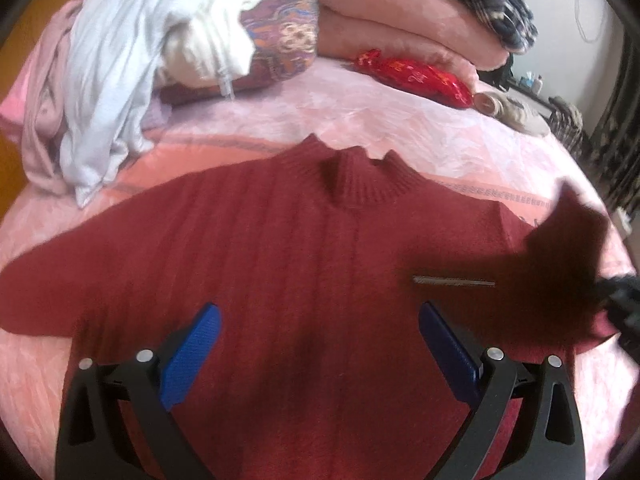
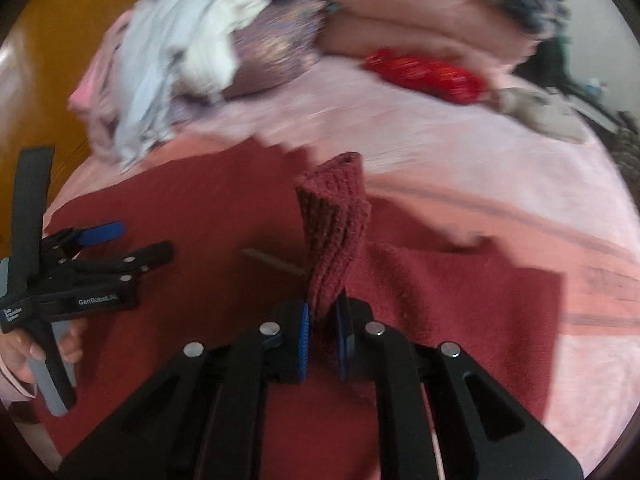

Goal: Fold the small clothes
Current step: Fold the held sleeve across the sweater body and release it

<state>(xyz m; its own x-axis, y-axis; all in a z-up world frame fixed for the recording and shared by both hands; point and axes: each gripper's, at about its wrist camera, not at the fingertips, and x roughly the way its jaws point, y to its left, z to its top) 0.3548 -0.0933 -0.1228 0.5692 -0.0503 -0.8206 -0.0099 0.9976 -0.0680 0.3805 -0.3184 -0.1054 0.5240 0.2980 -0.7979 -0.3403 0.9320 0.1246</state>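
A dark red knit sweater [image 1: 260,248] lies flat on the pink bedspread [image 1: 420,128], collar away from me, its left sleeve spread out to the left. My left gripper [image 1: 320,320] is open and empty, hovering over the sweater's body. It also shows in the right wrist view [image 2: 120,240], held in a hand. My right gripper [image 2: 322,316] is shut on the sweater's ribbed right cuff [image 2: 336,220] and holds that sleeve lifted. In the left wrist view the raised sleeve [image 1: 568,248] is a blurred dark shape at the right.
A heap of white and pale clothes [image 1: 132,60] lies at the back left on a patterned pillow [image 1: 280,36]. Folded pink blankets [image 1: 400,16] and a red pouch [image 1: 416,76] sit at the back. A wooden floor [image 2: 60,32] shows beyond the bed's left edge.
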